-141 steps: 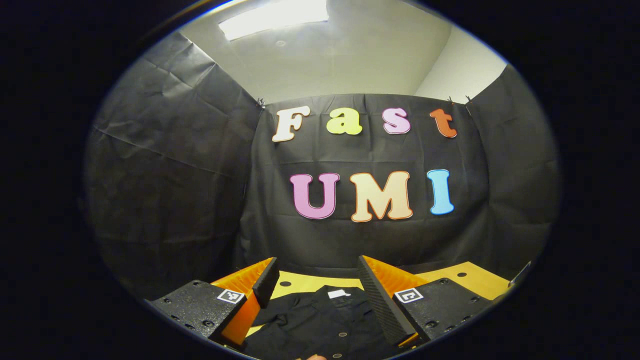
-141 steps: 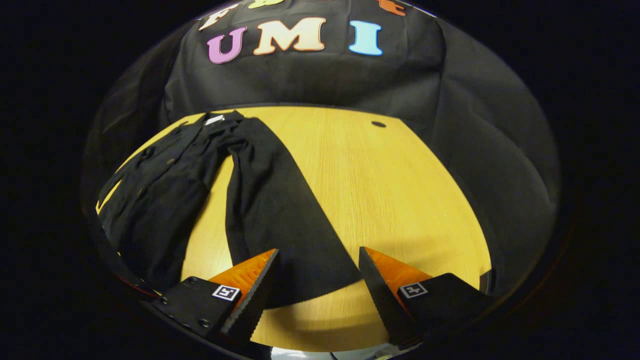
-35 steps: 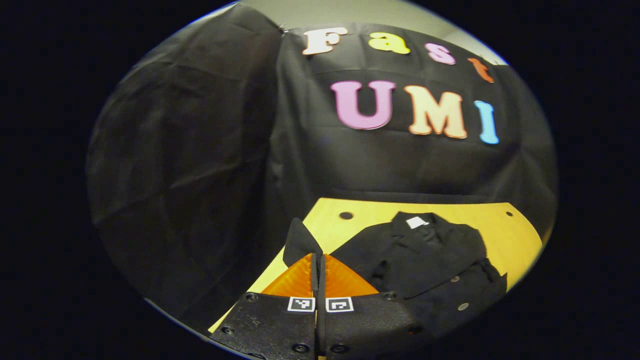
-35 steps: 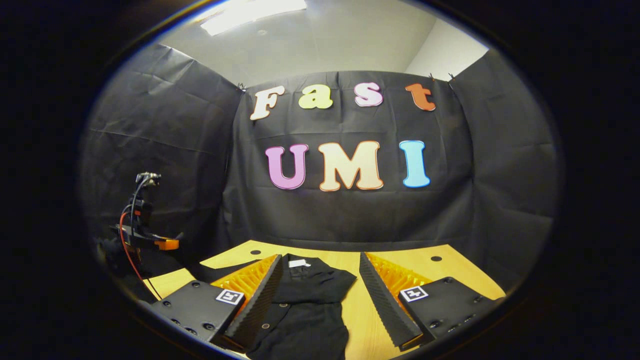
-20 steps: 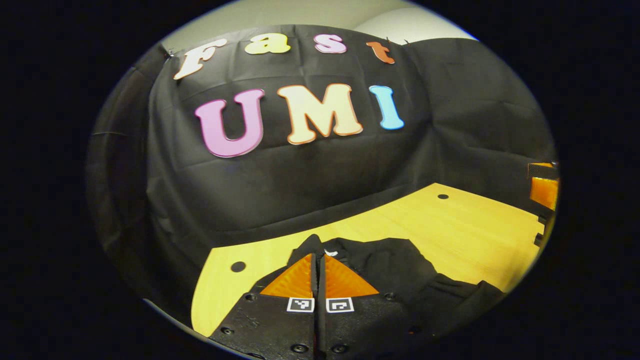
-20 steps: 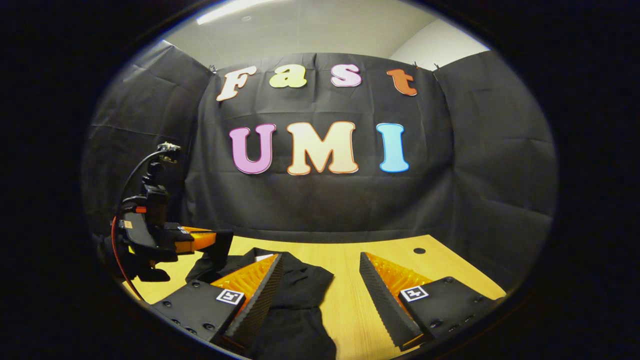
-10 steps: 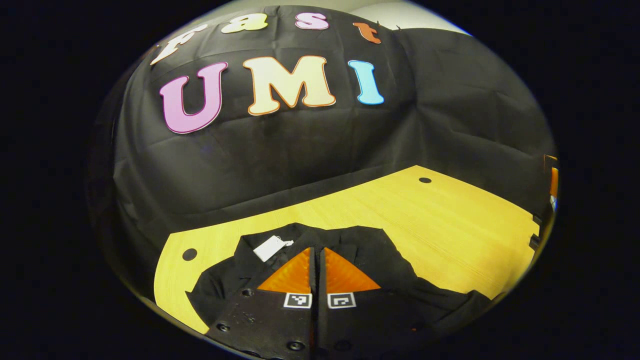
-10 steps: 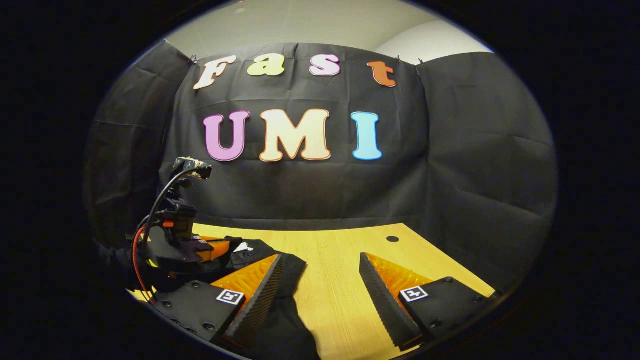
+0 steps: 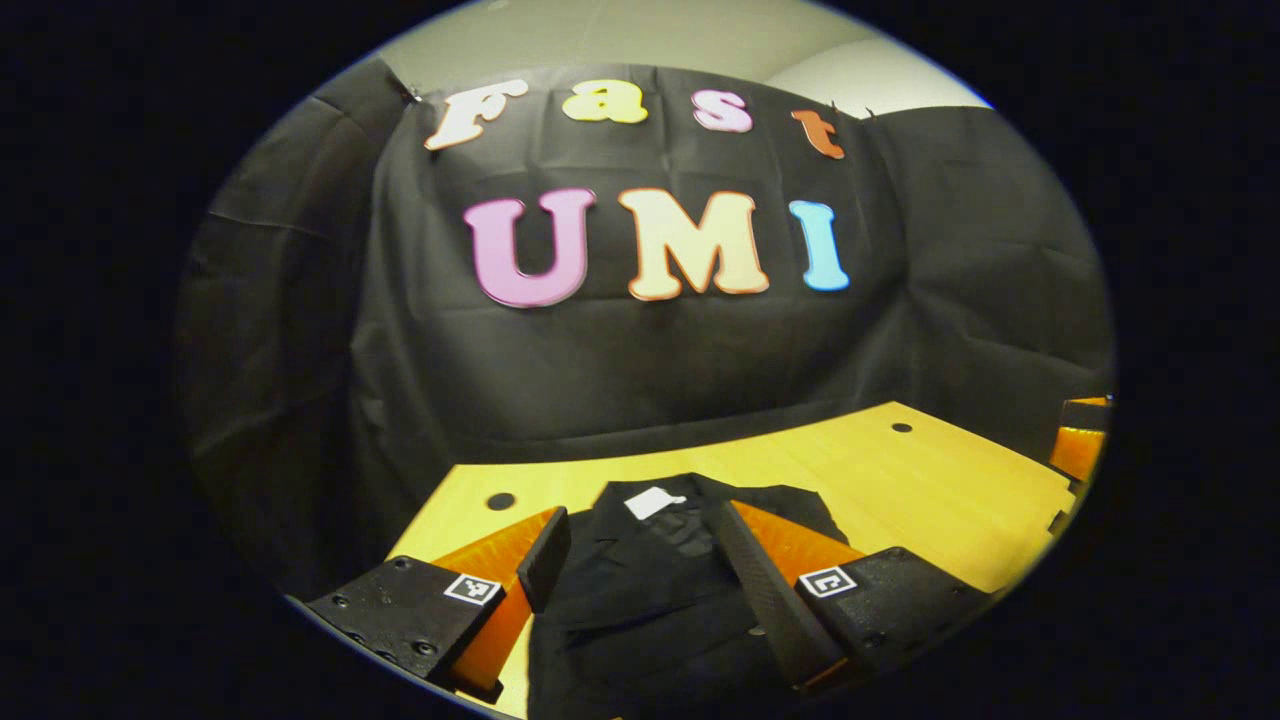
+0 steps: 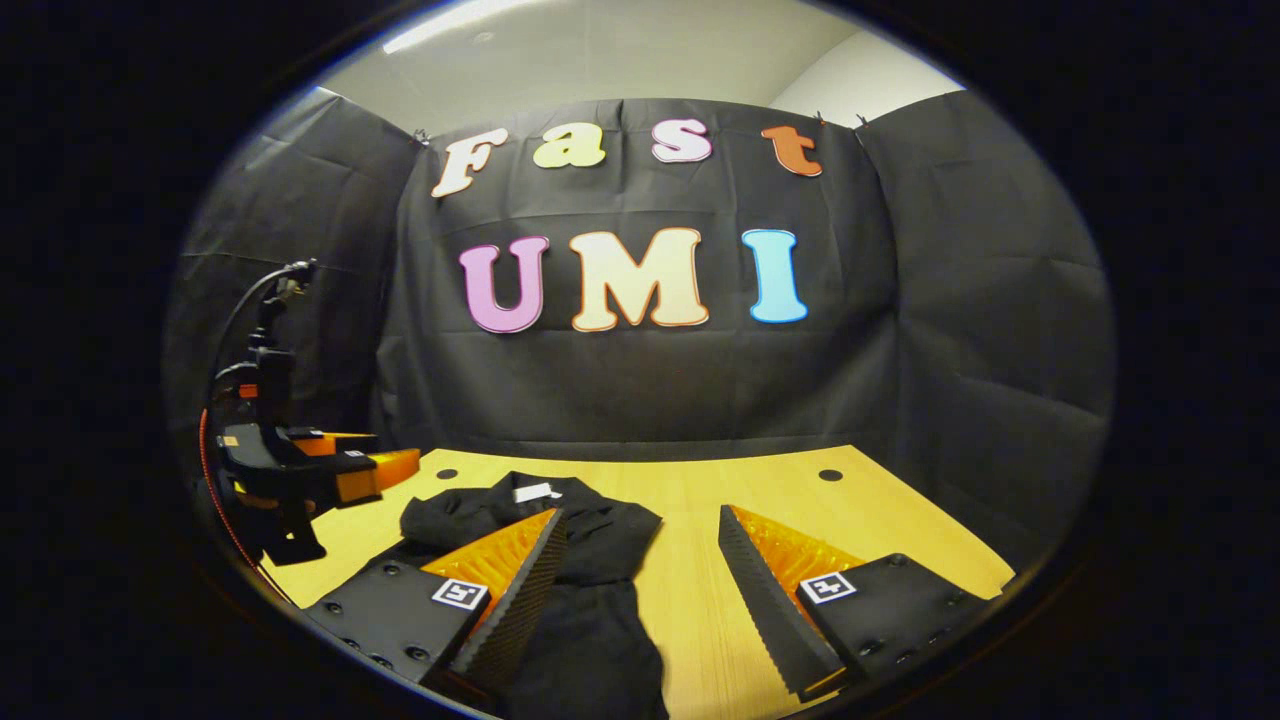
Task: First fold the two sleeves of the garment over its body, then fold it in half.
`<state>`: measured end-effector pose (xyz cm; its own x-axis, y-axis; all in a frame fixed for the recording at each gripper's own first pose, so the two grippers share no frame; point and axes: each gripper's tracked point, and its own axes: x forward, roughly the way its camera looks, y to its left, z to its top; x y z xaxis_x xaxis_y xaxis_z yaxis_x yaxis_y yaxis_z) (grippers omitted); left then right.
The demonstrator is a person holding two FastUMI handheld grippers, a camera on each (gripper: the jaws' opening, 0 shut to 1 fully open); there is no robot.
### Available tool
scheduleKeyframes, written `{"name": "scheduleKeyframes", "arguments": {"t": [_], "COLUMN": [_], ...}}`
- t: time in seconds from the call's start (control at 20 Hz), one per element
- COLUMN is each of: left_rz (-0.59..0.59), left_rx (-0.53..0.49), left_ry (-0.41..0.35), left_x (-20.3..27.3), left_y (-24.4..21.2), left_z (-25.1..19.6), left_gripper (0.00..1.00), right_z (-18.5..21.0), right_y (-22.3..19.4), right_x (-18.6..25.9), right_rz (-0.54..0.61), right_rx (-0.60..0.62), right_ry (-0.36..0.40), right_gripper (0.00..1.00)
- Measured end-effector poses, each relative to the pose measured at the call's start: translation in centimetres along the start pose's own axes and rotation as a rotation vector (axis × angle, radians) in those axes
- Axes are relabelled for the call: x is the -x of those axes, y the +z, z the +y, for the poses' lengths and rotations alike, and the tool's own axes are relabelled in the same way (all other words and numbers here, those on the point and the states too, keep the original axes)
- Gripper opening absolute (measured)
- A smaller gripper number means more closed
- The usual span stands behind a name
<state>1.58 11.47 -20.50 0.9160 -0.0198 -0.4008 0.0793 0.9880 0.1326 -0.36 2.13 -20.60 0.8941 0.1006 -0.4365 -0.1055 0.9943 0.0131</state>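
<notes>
Left gripper view: left tongs (image 9: 637,540) agape over garment (image 9: 640,600); right tongs (image 10: 640,540) agape, white neck label (image 10: 536,492) unreadable

Black garment (image 9: 640,600), white tag (image 9: 654,502), yellow wood-grain table (image 10: 690,590)

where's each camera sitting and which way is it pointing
Left gripper view: rides the left gripper, low over the black garment, facing the booth's back wall; its open fingers show below.
Right gripper view: rides the right gripper, low over the yellow wooden table, facing that wall; its open fingers show, the left gripper farther off.
Shared: garment, its white neck tag, table.
</notes>
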Motion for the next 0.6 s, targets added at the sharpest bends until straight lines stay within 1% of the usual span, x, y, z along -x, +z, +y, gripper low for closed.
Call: {"name": "scheduleKeyframes", "arguments": {"t": [0.05, 0.1, 0.2, 0.25, 0.3, 0.5, 0.55, 0.6], "left_rz": [0.006, 0.015, 0.056, 0.077, 0.106, 0.232, 0.273, 0.307], "left_rx": [-0.016, -0.026, -0.033, -0.026, -0.019, 0.004, 0.010, 0.015], "left_ry": [0.024, 0.043, 0.075, 0.086, 0.099, 0.156, 0.165, 0.172], "left_x": [1.8, 3.4, 6.7, 8.3, 9.4, 13.9, 14.9, 15.8], "left_y": [-0.4, -1.0, -2.7, -3.7, -5.1, -11.1, -12.7, -14.3], "left_z": [0.9, 1.6, 2.7, 3.1, 3.4, 4.9, 5.1, 5.3], "left_gripper": [0.98, 0.92, 0.92, 0.92, 0.92, 0.93, 0.92, 0.93], "right_z": [0.2, 0.5, 0.7, 0.7, 0.8, 0.4, 0.3, 0.1], "right_y": [-0.6, -1.0, -1.8, -2.7, -3.9, -9.6, -11.2, -12.9], "right_x": [0.6, 1.2, 2.3, 2.8, 3.4, 5.4, 5.9, 6.3], "right_rz": [0.010, 0.015, 0.022, 0.032, 0.049, 0.161, 0.202, 0.243], "right_rx": [0.003, 0.007, 0.028, 0.039, 0.047, 0.084, 0.080, 0.075], "right_ry": [0.019, 0.034, 0.051, 0.055, 0.061, 0.074, 0.076, 0.072], "right_gripper": [0.94, 0.94, 0.94, 1.00, 0.97, 0.97, 0.94, 0.97]}}
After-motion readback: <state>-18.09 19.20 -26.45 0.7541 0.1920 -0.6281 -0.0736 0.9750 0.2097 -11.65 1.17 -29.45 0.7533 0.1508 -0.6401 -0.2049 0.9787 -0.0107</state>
